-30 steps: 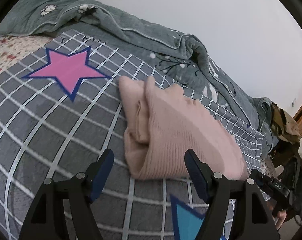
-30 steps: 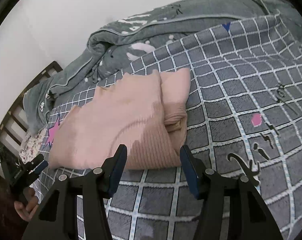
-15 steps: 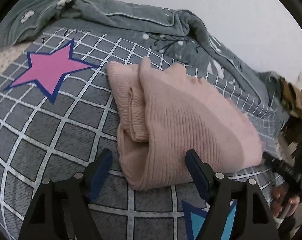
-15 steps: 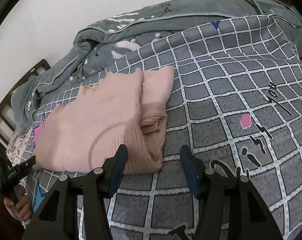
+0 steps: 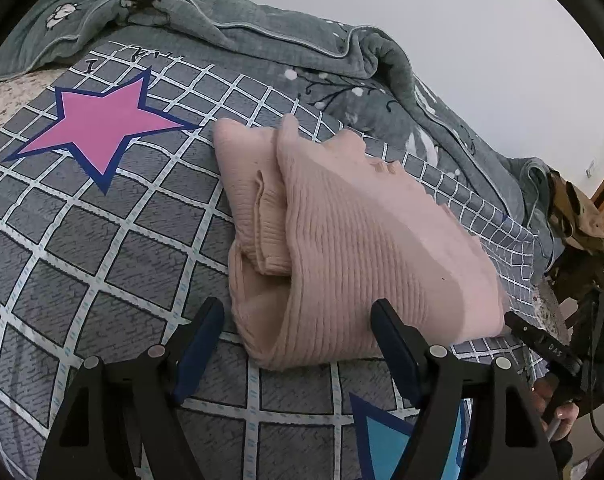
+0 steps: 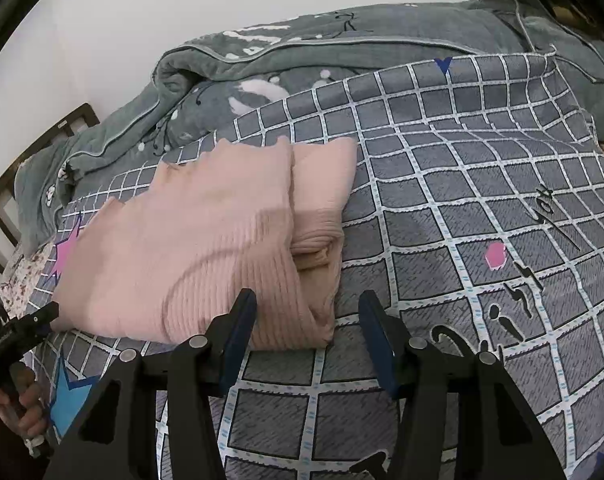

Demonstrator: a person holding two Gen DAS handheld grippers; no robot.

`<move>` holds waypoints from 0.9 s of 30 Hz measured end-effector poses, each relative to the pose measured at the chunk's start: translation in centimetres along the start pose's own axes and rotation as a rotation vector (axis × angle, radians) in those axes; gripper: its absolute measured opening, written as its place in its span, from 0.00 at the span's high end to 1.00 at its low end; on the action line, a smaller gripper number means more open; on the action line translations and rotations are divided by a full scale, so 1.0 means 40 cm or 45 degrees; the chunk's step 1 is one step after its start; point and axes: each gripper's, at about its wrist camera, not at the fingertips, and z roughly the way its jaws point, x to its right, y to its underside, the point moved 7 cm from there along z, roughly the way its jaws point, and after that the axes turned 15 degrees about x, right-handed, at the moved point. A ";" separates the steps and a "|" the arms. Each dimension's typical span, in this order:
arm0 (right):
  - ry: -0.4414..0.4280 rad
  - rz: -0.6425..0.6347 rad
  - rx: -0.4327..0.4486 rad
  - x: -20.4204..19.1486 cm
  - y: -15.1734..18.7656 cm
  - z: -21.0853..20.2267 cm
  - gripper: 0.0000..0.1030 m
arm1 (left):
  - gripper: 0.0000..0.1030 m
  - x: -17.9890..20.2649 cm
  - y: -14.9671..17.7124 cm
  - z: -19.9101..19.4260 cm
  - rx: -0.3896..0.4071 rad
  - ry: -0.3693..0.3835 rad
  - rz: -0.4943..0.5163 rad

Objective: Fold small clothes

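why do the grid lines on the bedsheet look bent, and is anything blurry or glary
Left wrist view: fisheye lens bows the checked sheet lines and leaves dark corners; the pink sweater is sharp, the light soft, without glare. Right wrist view: the same curving toward the edges, soft shadow bands across the sweater, focus crisp down to the right tool.

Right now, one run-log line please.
sweater: folded, on bed | left gripper: open, at hem | right gripper: open, at hem
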 end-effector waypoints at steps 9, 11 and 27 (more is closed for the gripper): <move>0.004 -0.019 -0.048 -0.014 0.014 0.029 0.46 | 0.34 0.002 -0.010 0.024 0.008 -0.004 -0.035; 0.001 -0.033 -0.044 -0.019 0.013 0.029 0.46 | 0.36 0.002 -0.013 0.026 0.015 -0.012 -0.031; -0.093 0.064 -0.105 -0.009 0.013 0.053 0.67 | 0.70 -0.019 -0.019 0.046 0.001 0.040 -0.219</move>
